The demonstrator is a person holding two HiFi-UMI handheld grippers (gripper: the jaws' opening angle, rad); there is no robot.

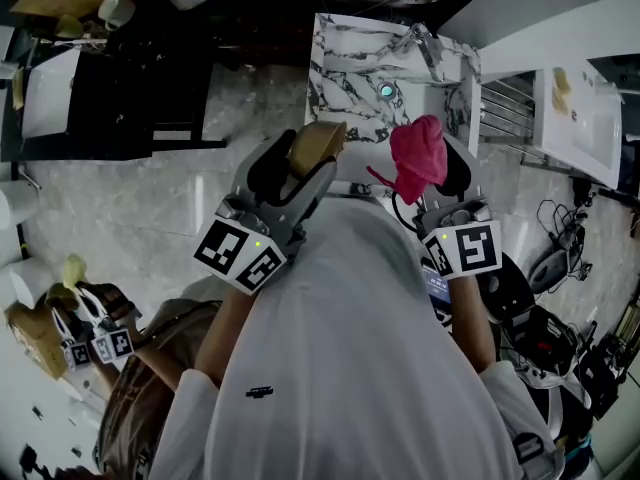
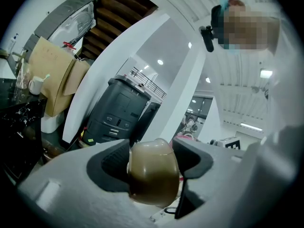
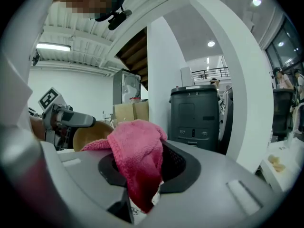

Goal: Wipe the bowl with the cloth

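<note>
The left gripper [image 2: 153, 161] is clamped on the rim of the brown bowl [image 1: 320, 140], holding it tilted in the air, well above the marble table [image 1: 350, 48]; its own view shows the bowl's wall pinched between the jaws. The right gripper [image 3: 138, 171] is clenched on the pink cloth [image 3: 137, 156], which bunches above the jaws and hangs down between them. In the head view bowl and cloth are held up side by side, near each other but apart, so I judge this step to be the approach: both things are in hand and wiping has not begun. The next move calls for bringing the cloth across into the bowl's hollow, with the bowl's mouth turned toward it, and pressing lightly so that the rim does not slip in the left grip
</note>
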